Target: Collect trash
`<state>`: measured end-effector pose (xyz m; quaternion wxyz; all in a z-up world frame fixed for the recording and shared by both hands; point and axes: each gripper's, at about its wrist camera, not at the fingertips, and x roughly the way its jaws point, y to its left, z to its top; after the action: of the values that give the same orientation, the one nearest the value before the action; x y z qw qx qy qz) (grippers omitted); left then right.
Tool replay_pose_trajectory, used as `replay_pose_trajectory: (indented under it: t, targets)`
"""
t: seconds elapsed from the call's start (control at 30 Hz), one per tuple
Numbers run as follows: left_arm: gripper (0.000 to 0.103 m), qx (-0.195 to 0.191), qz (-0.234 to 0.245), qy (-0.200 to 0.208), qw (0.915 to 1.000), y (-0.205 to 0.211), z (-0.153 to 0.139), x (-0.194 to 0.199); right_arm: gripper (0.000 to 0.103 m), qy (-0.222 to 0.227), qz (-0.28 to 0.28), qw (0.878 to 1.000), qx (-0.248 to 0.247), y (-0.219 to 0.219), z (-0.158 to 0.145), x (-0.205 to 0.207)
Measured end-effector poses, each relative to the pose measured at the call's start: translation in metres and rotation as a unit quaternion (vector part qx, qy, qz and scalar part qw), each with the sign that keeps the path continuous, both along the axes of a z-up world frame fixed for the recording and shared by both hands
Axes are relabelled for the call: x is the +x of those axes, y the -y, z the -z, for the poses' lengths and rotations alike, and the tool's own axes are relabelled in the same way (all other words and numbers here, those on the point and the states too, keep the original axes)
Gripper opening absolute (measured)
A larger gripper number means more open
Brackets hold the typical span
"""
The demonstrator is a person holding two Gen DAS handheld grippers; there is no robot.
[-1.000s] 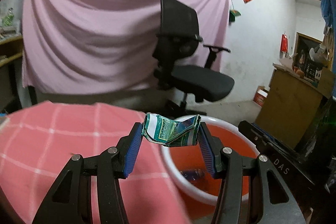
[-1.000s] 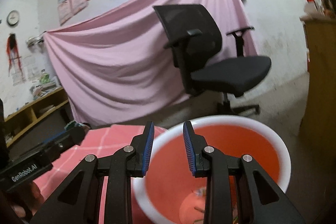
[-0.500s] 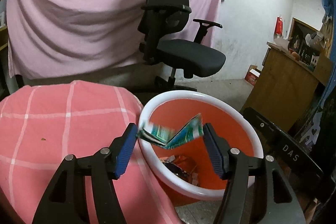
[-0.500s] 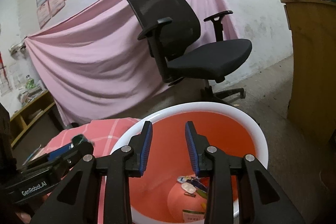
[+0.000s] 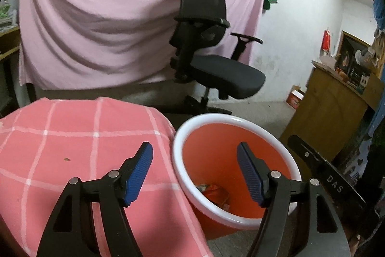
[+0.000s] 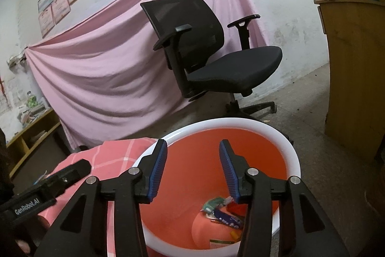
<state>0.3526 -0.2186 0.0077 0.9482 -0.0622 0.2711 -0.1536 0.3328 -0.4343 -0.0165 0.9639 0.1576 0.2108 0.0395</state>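
Note:
An orange bin with a white rim [image 5: 231, 117] [image 6: 292, 155] stands on the floor beside the table with the pink checked cloth [image 5: 72, 141] [image 6: 113, 155]. Several pieces of trash lie in its bottom, among them a green and white wrapper [image 6: 213, 203] and a blue one [image 6: 227, 218]; some of the trash also shows in the left wrist view [image 5: 211, 189]. My left gripper [image 5: 195, 172] is open and empty above the bin's near rim. My right gripper [image 6: 193, 169] is open and empty over the bin's mouth.
A black office chair [image 5: 211, 59] [image 6: 211, 59] stands behind the bin in front of a pink hanging sheet [image 5: 96, 23]. A wooden cabinet [image 5: 336, 107] [image 6: 356, 69] is at the right. Shelves [image 6: 28, 136] are at the left.
My left gripper opened and the green and white wrapper dropped from it into the bin. My right gripper opened wider and stayed over the bin.

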Motion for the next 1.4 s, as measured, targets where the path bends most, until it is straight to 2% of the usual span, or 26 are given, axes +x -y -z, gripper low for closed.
replay_pose_trajectory:
  t: [0.2,0.27,0.33,0.37,0.47,0.5,0.57,0.67,0.73,0.8,1.0,1.4]
  targets:
    - [0.067,0.0,-0.016,0.014,0.9998,-0.012,-0.007,-0.012,0.049,0.014,0.003,1.0,-0.002,-0.002,-0.005,-0.007]
    - [0.071,0.003,-0.023,0.019,0.9996,-0.014,-0.009,-0.014,0.053,0.02,0.008,1.0,0.0,-0.002,-0.006,-0.009]
    - [0.072,0.005,-0.03,0.024,0.9993,-0.016,-0.011,-0.019,0.073,0.025,0.014,1.0,0.001,-0.003,-0.008,-0.012]
    - [0.072,0.004,-0.031,0.024,0.9992,-0.019,-0.012,-0.021,0.076,0.032,0.018,0.999,0.002,-0.003,-0.009,-0.014]
    - [0.072,0.008,-0.039,0.024,0.9989,-0.024,-0.014,-0.027,0.078,0.038,0.027,0.999,-0.002,-0.006,-0.011,-0.019]
    - [0.074,0.011,-0.043,0.025,0.9987,-0.026,-0.016,-0.029,0.081,0.041,0.029,0.999,-0.004,-0.007,-0.012,-0.02]
    - [0.096,0.018,-0.062,0.037,0.9972,-0.033,-0.019,-0.037,0.084,0.049,0.034,0.998,-0.013,-0.011,-0.014,-0.025]
    - [0.098,0.016,-0.089,0.076,0.9929,-0.045,-0.026,-0.051,0.091,0.068,0.044,0.996,-0.026,-0.017,-0.02,-0.032]
    - [0.098,0.015,-0.097,0.086,0.9915,-0.053,-0.029,-0.057,0.103,0.084,0.052,0.995,-0.03,-0.021,-0.023,-0.038]
    - [0.098,0.017,-0.108,0.095,0.9895,-0.061,-0.031,-0.065,0.103,0.102,0.056,0.993,-0.035,-0.025,-0.028,-0.043]
    - [0.101,0.016,-0.133,0.126,0.983,-0.082,-0.034,-0.088,0.103,0.12,0.046,0.991,-0.045,-0.042,-0.033,-0.058]
    - [0.101,0.025,-0.157,0.147,0.9764,-0.114,-0.032,-0.137,0.103,0.167,0.038,0.983,-0.061,-0.065,-0.042,-0.115]
